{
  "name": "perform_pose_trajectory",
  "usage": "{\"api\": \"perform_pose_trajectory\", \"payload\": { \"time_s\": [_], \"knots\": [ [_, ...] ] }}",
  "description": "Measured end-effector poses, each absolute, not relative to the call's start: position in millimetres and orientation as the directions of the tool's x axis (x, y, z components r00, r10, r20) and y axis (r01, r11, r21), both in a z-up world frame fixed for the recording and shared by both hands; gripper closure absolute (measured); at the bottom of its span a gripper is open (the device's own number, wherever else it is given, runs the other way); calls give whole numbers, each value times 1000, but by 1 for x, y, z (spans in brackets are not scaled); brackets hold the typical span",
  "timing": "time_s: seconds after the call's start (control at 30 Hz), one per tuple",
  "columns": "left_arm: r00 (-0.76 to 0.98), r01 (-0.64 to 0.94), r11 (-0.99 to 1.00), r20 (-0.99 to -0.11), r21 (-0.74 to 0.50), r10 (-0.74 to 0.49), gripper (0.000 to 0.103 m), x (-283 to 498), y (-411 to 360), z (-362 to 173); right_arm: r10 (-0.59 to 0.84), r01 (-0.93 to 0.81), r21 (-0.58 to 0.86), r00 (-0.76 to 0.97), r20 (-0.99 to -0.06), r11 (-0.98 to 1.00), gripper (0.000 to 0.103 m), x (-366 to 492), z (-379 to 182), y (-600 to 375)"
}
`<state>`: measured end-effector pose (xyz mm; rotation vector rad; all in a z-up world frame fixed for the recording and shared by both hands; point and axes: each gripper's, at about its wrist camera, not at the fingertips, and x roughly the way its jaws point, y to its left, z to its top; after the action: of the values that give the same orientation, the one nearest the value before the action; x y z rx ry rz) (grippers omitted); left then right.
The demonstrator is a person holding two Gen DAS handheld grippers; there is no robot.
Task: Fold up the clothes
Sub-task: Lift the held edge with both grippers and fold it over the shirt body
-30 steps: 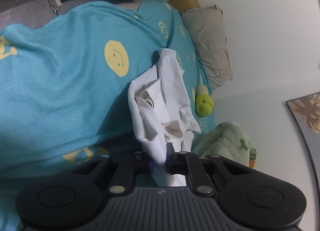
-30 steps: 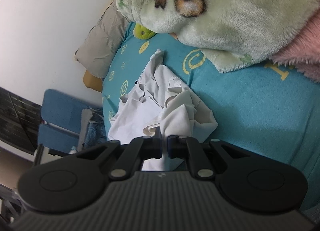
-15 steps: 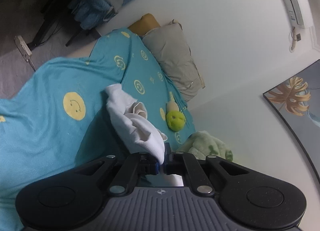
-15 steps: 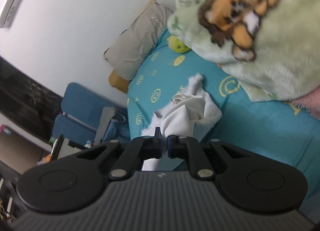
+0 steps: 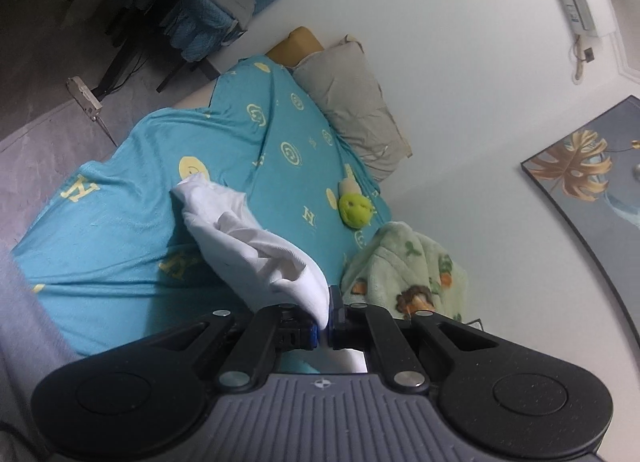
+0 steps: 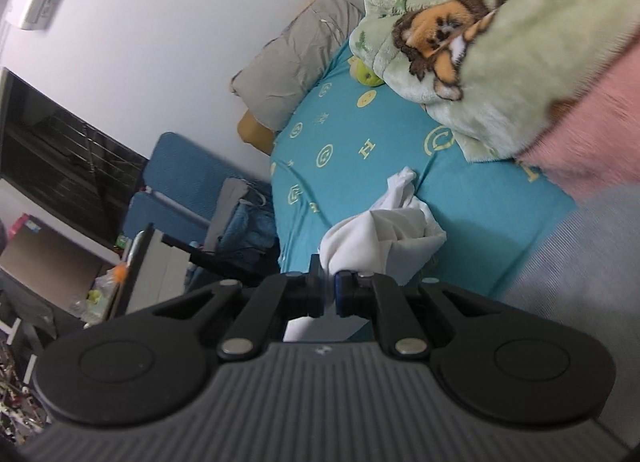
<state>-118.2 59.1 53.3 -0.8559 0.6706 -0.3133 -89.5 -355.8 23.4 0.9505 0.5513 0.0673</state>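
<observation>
A white garment (image 5: 248, 246) hangs bunched above the teal bed sheet (image 5: 120, 230), its far end drooping toward the sheet. My left gripper (image 5: 325, 322) is shut on one edge of it, the cloth pinched between the blue pads. In the right wrist view the same white garment (image 6: 384, 238) trails away from my right gripper (image 6: 329, 294), which is shut on another part of its edge. A twisted tip of the cloth (image 6: 402, 178) reaches down to the teal sheet (image 6: 360, 182). How the garment lies between the two grips is hidden in its folds.
A green fleece blanket (image 6: 480, 42) with a cartoon animal and a pink fleece (image 6: 592, 122) lie piled at one side of the bed. A grey pillow (image 5: 356, 102) and a green plush toy (image 5: 354, 206) sit by the wall. A blue chair (image 6: 180, 190) with clothes stands beside the bed.
Both grippers rose and pulled back with the white garment, lifting most of it off the sheet. More of the room and bed shows in both views.
</observation>
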Motion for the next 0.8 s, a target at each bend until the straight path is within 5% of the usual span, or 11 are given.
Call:
{"api": "perform_pose_trajectory", "payload": {
  "time_s": [0.3, 0.8],
  "knots": [
    [762, 16, 693, -439, -721, -475, 98, -56, 36, 63, 250, 205, 735, 853, -459, 647, 95, -36, 24, -354],
    [719, -24, 793, -562, -609, -409, 96, 134, 17, -29, 220, 308, 670, 783, -582, 675, 95, 132, -47, -353]
  ]
}}
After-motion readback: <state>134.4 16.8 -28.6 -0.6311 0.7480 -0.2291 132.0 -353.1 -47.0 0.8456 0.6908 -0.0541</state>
